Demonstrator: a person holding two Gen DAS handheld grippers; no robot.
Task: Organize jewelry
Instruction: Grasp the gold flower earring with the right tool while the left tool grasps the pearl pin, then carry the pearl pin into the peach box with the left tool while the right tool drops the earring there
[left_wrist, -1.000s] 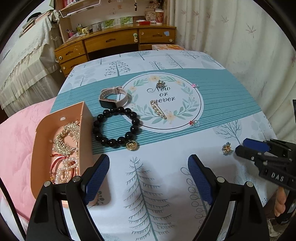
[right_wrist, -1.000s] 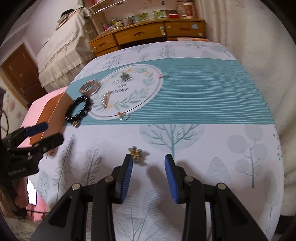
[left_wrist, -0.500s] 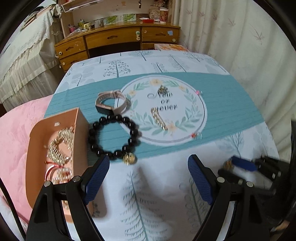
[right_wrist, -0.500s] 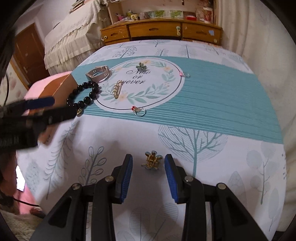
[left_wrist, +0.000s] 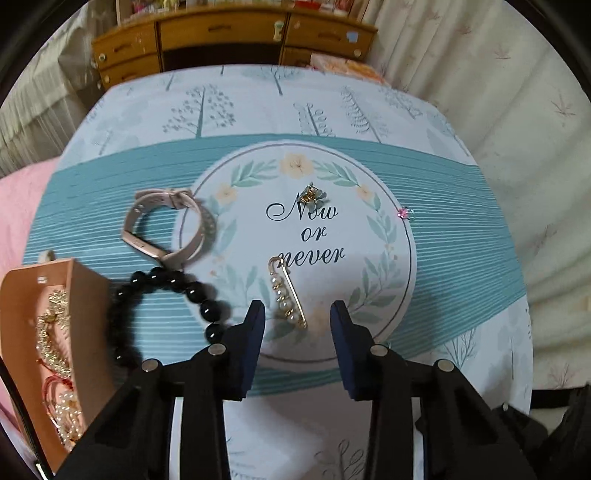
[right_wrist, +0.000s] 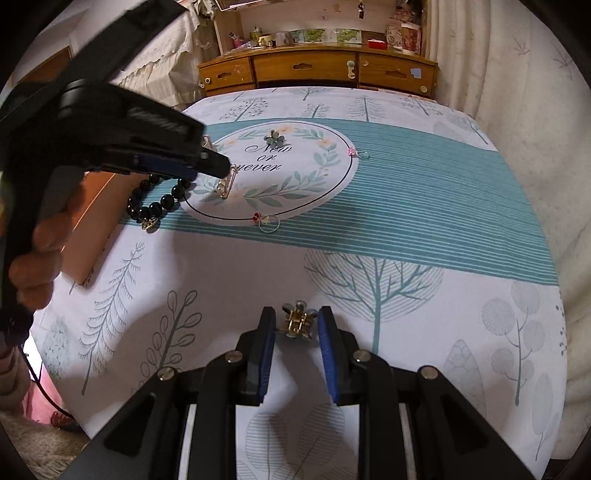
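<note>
Since the earlier frame, left gripper has advanced over the table, jaws narrowed but apart, straddling the pearl pin without contact. Right gripper now brackets the gold flower clip, jaws narrow, not closed on it. Black bead bracelet lies just left; the jewelry box sits at the table's left edge. Bare cloth lies open to the right.

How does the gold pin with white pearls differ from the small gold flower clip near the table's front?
The gold pin with white pearls is long and thin; the small gold flower clip is short and bunched. The pin lies inside the printed circle between the left gripper fingers; the clip lies on white cloth between the right gripper fingers. Neither is gripped yet.
</note>
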